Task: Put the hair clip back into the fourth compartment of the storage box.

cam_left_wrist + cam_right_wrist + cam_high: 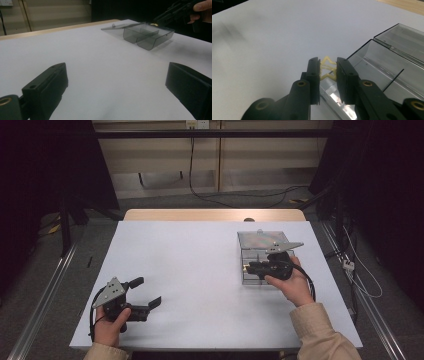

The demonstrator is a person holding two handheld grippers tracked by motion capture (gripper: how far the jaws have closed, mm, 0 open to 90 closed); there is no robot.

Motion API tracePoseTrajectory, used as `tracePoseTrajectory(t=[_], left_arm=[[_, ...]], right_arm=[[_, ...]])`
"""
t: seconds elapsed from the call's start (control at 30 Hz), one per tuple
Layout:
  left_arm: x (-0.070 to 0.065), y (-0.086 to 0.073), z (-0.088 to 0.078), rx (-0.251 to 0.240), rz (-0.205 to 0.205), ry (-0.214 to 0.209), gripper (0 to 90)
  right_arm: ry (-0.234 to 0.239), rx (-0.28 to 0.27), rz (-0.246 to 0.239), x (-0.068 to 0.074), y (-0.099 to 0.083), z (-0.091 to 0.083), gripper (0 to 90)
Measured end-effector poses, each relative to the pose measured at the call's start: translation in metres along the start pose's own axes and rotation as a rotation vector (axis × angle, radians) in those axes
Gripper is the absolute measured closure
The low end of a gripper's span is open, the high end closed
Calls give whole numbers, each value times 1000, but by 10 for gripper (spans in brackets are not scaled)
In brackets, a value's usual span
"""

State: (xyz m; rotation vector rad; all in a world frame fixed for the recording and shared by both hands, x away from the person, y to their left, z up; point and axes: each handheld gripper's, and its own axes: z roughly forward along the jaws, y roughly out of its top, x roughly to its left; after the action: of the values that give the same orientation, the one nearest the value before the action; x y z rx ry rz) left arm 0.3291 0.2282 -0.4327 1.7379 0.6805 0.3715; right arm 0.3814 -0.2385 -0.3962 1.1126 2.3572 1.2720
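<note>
White-topped table (200, 270), dark surroundings. One smoked clear box (260, 257), lid laid open, two compartments. One yellow star-shaped piece (327, 68), pinched in the right claw (328, 71) at the box's near rim; judged not yet placed inside. Left claw (145, 295) spread wide, holding nothing, well apart.

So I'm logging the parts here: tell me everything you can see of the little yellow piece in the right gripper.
The yellow piece is small, pale and slightly translucent, like soft plastic or rubber, with star-like points and open loops. The right gripper pinches it between shut jaws, just above the near edge of the open smoky-clear box. Whether it touches the box is unclear.
</note>
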Motion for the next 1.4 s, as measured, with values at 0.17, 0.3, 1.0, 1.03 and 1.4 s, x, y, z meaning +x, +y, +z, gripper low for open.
tracePoseTrajectory(t=[0.17,0.3,1.0,1.03,1.4], left_arm=[[0,0,0,0,-3,2,41],[0,0,0,1,-3,1,41],[0,0,0,2,-1,0,41],[0,0,0,1,-2,1,41],[-1,-1,1,1,-6,-1,41]], right_arm=[[-9,-3,3,-3,-1,0,735],[-19,2,6,-4,-1,0,735],[-43,11,10,-10,-4,5,735],[-43,12,8,-10,-4,5,734],[-56,26,15,-12,-5,9,734]])
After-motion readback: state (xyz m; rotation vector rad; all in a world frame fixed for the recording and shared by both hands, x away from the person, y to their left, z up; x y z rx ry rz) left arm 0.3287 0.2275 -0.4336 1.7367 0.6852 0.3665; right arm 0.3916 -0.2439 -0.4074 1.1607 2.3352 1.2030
